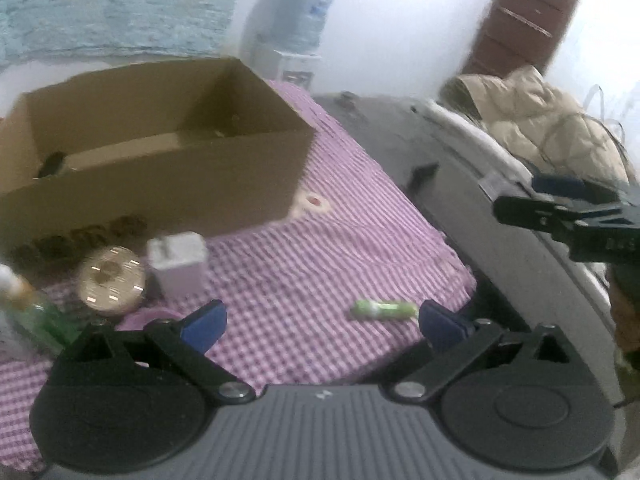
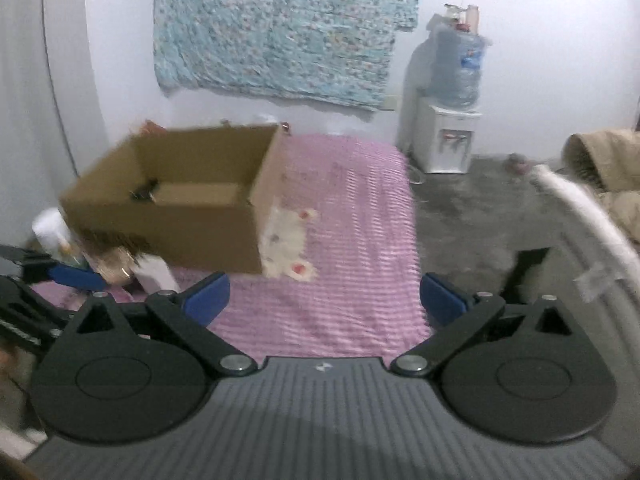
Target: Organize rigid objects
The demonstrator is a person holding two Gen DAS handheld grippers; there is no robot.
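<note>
An open cardboard box stands on a pink checked cloth, with a small dark object inside it. In front of the box sit a white box, a round gold tin and a green bottle. A small green tube lies on the cloth just ahead of my left gripper, which is open and empty. My right gripper is open too, with nothing between its fingers, and hangs over the cloth's near end, facing the box.
A row of dark round things lies against the box front. A water dispenser stands at the back wall. To the right are grey floor, a beige coat and a white curved rail. A white bottle stands left of the box.
</note>
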